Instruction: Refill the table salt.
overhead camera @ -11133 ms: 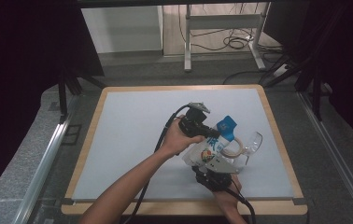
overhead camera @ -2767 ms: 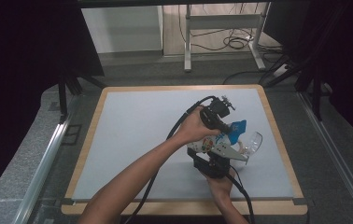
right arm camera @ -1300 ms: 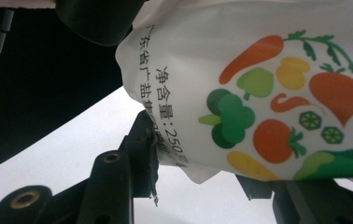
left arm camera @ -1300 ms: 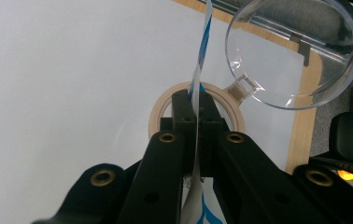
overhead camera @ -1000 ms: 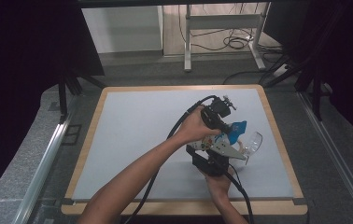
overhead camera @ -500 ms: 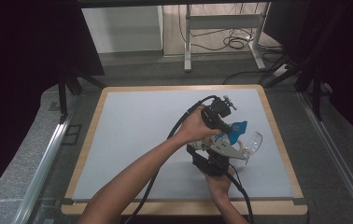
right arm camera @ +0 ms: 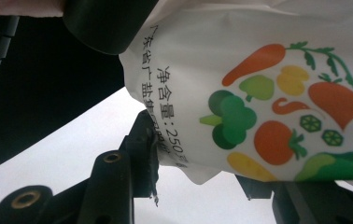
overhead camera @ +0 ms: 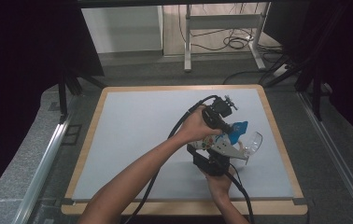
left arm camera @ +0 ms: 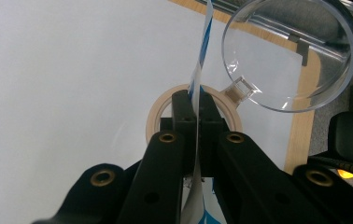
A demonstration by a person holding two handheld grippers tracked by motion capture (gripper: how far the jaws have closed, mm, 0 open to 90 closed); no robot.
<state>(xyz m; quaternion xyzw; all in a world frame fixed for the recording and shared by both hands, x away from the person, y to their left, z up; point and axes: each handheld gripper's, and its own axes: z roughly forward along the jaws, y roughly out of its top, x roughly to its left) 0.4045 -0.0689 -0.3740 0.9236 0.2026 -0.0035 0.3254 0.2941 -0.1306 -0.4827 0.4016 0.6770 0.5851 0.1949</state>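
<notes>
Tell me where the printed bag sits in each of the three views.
High view: bag right of centre, between both grippers.
Left gripper view: bag edge-on, clamped between the jaws.
Right gripper view: bag upper right, vegetables printed.
Shared landmark: the white table mat.

Even bright overhead light on the table (overhead camera: 132, 140), dark surroundings, soft close-range blur in gripper views.

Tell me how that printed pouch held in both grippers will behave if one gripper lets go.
The pouch looks like thin film, creased at its lower edge, so it would probably flop and hang. The left gripper pinches a flat edge, so it may slip.
</notes>
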